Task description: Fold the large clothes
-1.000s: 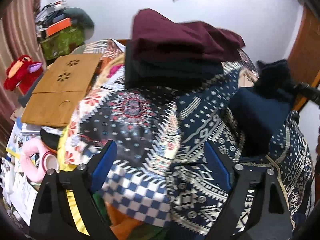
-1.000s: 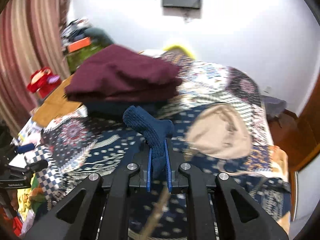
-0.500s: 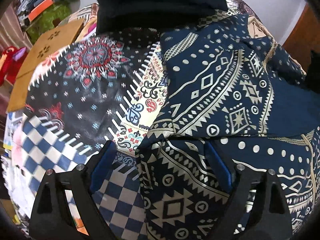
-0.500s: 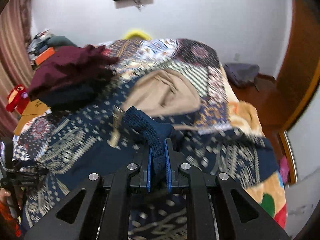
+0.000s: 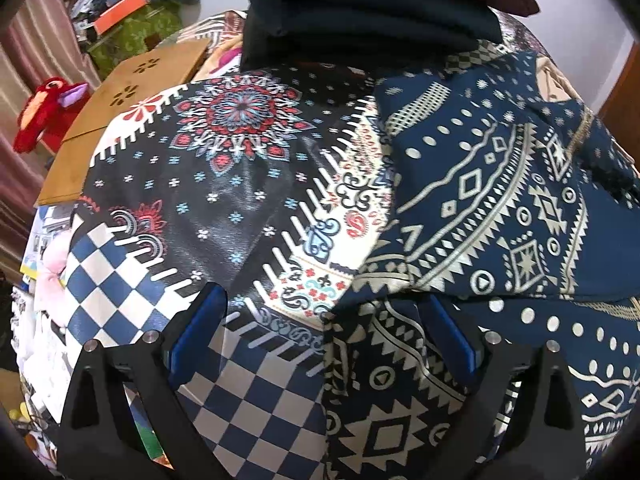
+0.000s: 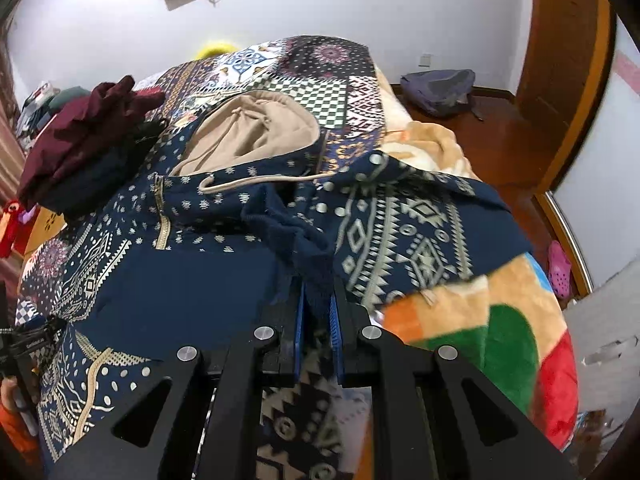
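My right gripper (image 6: 317, 312) clenches the navy patterned hoodie's (image 6: 192, 280) knit cuff (image 6: 296, 236); the hoodie lies spread on the patchwork bedspread (image 5: 208, 184). My left gripper (image 5: 324, 340) gapes above its hem. Folded maroon clothes (image 6: 76, 136) sit beside it. I read no writing.

Readable text: none. A strip of pale lettering runs along the black handle of the left gripper (image 6: 28, 346) at the right wrist view's left edge, too small and blurred to make out. The papers (image 5: 38, 236) beside the bed carry illegible print.
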{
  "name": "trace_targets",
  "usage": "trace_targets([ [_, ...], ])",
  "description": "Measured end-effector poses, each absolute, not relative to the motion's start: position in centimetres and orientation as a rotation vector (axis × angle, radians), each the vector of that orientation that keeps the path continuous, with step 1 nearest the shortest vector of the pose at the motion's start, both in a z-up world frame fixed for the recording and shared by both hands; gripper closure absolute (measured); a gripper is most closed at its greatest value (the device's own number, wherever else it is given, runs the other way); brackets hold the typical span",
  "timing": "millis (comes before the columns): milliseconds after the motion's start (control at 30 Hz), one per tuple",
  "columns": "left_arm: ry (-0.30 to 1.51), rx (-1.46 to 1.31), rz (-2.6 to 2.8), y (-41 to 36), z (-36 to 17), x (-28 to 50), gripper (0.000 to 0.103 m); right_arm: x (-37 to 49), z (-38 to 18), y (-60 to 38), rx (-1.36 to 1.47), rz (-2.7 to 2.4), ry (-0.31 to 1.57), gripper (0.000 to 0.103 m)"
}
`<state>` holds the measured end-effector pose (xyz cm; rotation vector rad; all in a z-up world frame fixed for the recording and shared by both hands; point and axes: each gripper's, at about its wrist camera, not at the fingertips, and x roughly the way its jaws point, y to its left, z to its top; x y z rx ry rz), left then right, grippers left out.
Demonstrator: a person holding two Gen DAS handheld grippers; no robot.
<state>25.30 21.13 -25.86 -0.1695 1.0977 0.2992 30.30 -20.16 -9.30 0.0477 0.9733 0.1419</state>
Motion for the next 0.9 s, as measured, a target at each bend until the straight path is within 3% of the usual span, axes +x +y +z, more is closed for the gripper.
trace_targets([
  [333, 1.117, -0.147, 0.36, 21.6, -25.4, 24.6, 0.005, 28.3, -6.8, -23.2, 0.052, 0.094, 0.916, 0.09],
  [433, 1.113, -0.135, 0.339, 20.8, -24.5, 24.3, 0.005, 28.0, -5.9, -24.8, 0.075, 0.079, 0.893, 0.08],
  [500, 1.093, -0.14, 0.319, 20.2, -23.3, 24.1, 0.005, 27.8, -5.2, -26.1, 0.097, 0.058, 0.867, 0.064],
  [567, 1.063, -0.143, 0.301, 19.6, -21.8, 24.1, 0.005, 27.7, -4.7, -27.1, 0.12, 0.04, 0.846, 0.057],
  [900, 0.899, -0.102, 0.151, 14.2, -14.5, 27.7, 0.005, 30.8, -6.9, -33.4, 0.343, 0.001, 0.893, 0.053],
])
